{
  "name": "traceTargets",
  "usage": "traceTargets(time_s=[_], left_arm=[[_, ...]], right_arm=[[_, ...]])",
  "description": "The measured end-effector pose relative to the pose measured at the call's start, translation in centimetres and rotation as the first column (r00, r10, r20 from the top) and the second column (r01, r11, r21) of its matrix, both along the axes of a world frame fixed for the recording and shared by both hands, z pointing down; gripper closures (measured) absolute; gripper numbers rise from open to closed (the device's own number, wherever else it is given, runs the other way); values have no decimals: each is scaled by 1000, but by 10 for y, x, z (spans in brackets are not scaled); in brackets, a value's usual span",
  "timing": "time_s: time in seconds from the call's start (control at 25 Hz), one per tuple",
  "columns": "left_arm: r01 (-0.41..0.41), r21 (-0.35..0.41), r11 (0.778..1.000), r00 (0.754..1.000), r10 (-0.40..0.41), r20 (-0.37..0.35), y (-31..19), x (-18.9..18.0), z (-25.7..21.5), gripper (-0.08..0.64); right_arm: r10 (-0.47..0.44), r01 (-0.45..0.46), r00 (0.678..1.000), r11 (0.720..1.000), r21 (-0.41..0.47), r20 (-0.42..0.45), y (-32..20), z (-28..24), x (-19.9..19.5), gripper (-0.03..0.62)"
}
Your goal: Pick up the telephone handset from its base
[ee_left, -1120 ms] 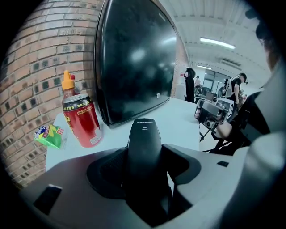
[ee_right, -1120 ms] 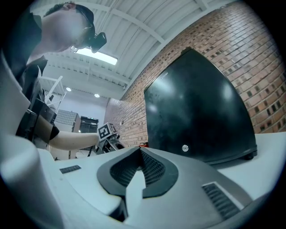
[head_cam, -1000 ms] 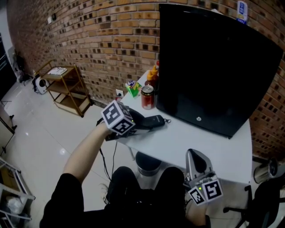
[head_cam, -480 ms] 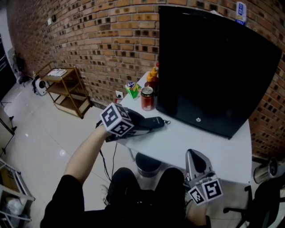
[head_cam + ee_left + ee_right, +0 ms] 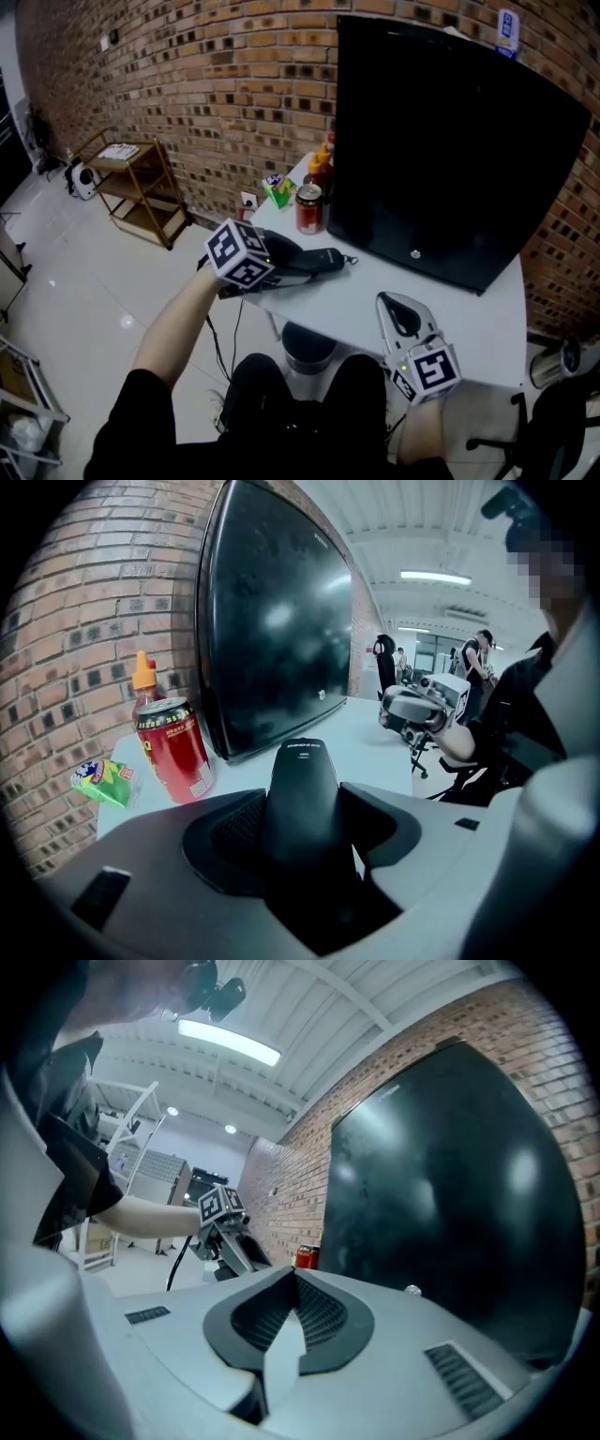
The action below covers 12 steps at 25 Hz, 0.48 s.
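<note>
Holds the black handset (image 5: 302, 794) between the fingers of the left gripper (image 5: 292, 267) at the counter (image 5: 375, 302) edge; presses the right gripper (image 5: 396, 307) fingers together, empty.

Left gripper (image 5: 298, 267) clamped wide, right gripper (image 5: 397, 313) closed, held level

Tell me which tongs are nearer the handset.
Left. The left tongs are closed around the handset; the right tongs, shut and empty, are at the table edge, well apart from it.
</note>
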<state>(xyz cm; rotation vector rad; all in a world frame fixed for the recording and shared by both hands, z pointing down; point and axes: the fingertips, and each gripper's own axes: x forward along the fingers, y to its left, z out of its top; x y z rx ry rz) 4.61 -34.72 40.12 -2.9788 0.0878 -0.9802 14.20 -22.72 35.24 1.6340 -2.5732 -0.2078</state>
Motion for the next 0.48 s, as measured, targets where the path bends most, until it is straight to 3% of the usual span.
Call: traceTargets(time_s=[0.2, 0.24, 0.28, 0.48], left_arm=[[-58, 18, 998, 998, 58, -6, 6, 0, 0, 307], [-73, 24, 997, 997, 73, -5, 7, 0, 0, 307], [-92, 29, 995, 996, 92, -5, 9, 0, 0, 307], [-207, 51, 977, 978, 208, -13, 20, 0, 0, 307]], right_arm=[[-146, 133, 982, 985, -111, -121, -42, 2, -15, 571], [-183, 162, 972, 976, -144, -145, -51, 4, -19, 477], [-221, 191, 961, 965, -178, -167, -58, 8, -22, 432], [-381, 304, 894, 903, -304, -235, -80, 35, -37, 342]])
